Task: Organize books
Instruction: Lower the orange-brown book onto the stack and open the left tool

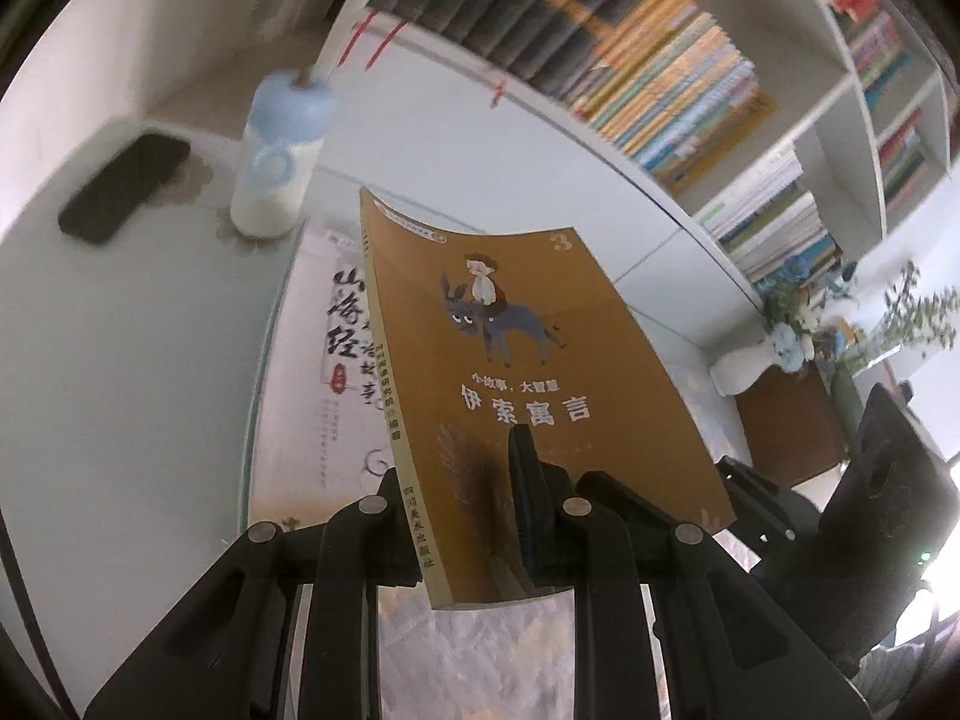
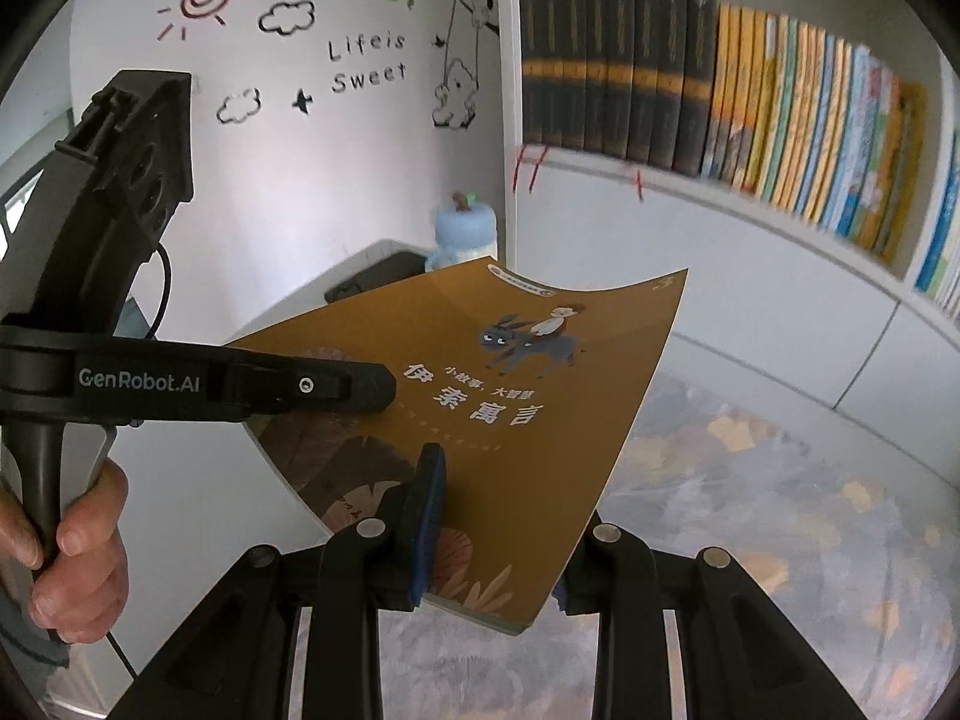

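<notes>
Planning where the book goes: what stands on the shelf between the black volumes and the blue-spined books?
A row of yellow and orange books, shown in the right wrist view.

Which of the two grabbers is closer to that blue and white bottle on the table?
Left. The left gripper holds the brown book on the side toward the bottle; the right gripper grips the book's other edge, farther away.

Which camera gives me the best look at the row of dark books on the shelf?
The right wrist view. There the dark books stand upright and nearly face on, spines with a yellow band, above the brown book. In the left wrist view the same row runs tilted along the top edge, blurred and partly cut off.
</notes>
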The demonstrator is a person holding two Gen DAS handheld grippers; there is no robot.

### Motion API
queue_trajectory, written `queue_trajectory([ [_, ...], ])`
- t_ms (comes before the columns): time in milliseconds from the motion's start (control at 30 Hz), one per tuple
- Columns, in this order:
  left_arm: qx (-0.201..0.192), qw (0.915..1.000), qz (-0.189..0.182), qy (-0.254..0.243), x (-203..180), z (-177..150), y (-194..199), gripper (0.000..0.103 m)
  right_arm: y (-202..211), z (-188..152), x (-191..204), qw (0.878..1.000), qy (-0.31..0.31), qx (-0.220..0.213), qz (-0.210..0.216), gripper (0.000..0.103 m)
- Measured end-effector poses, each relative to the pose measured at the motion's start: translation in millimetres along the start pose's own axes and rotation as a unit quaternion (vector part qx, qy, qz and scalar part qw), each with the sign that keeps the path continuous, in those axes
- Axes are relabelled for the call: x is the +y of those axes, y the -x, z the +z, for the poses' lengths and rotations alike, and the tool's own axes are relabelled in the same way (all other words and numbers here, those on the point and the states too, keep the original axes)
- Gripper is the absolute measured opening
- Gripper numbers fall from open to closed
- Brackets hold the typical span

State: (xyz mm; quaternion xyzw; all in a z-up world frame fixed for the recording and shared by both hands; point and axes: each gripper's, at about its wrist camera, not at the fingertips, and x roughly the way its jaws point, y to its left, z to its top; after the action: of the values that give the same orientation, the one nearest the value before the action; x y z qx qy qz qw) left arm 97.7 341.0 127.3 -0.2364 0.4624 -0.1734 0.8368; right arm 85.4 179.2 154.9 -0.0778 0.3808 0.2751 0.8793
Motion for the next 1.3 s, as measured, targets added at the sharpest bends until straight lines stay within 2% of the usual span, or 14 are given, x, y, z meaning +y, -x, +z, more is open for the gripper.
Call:
queue_trajectory([
  [200,0.012,0.9993,-0.011,0.033,28.3,-6.3,-20.5,0.017,-35.2,-3.9,-7.3,0.999,-0.017,0.032,0.011,0.029],
  [367,0.012,0.9977,-0.024,0.062,44.6,-10.4,-25.4,0.018,-52.5,-7.6,-11.3,0.999,-0.023,0.043,0.014,0.029],
  [633,-0.004,0.9961,0.002,0.088,69.0,-11.2,-14.6,0.018,-69.0,-16.6,-12.4,0.996,-0.038,0.071,0.026,0.030],
  [867,-0.015,0.9949,0.041,0.090,79.9,-13.5,-4.9,0.020,-74.7,-21.6,-5.4,0.995,-0.038,0.083,0.034,0.032],
  [933,-0.017,0.9947,0.043,0.093,80.9,-14.7,-2.1,0.020,-77.1,-23.4,-5.7,0.995,-0.041,0.089,0.037,0.035],
  [1067,-0.018,0.9946,0.060,0.082,74.0,-15.9,2.5,0.020,-78.2,-27.1,-4.8,0.993,-0.045,0.101,0.047,0.057],
  [1167,-0.025,0.9946,0.075,0.067,61.1,-19.0,13.1,0.020,-74.6,-30.2,-6.1,0.992,-0.042,0.111,0.039,0.059],
  [1300,-0.035,0.9944,0.086,0.050,42.2,-26.4,31.1,0.020,-54.6,-42.1,-28.6,0.988,-0.093,0.120,0.034,0.060],
])
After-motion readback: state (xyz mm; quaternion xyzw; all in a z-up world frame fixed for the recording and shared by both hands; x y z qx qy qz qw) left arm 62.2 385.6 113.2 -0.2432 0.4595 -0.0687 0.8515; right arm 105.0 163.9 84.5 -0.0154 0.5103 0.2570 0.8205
